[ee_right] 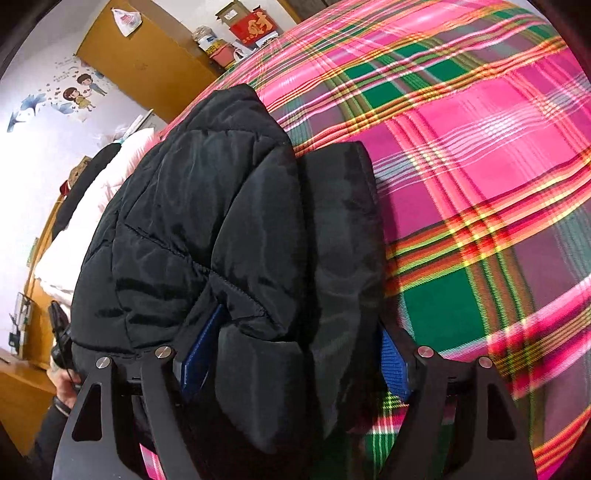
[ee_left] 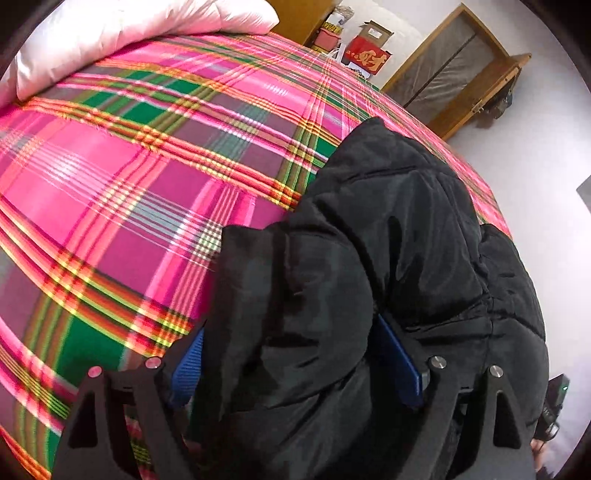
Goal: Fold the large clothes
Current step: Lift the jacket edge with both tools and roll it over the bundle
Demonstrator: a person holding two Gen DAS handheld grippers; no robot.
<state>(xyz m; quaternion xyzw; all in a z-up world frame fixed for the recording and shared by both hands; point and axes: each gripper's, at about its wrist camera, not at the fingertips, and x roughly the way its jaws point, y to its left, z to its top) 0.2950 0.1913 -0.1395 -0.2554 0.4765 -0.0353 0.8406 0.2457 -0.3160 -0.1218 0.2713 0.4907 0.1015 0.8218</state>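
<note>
A black puffer jacket lies bunched on a pink, green and yellow plaid bed sheet. In the left wrist view my left gripper has its blue-padded fingers on either side of a thick fold of the jacket, shut on it. In the right wrist view the same jacket fills the gap of my right gripper, whose blue pads clamp a thick folded bundle. The jacket hides both sets of fingertips. The plaid sheet spreads to the right.
A pale pink quilt lies at the bed's far end and shows beside the jacket in the right wrist view. Red boxes and a wooden cabinet stand past the bed. A wooden door is at upper left.
</note>
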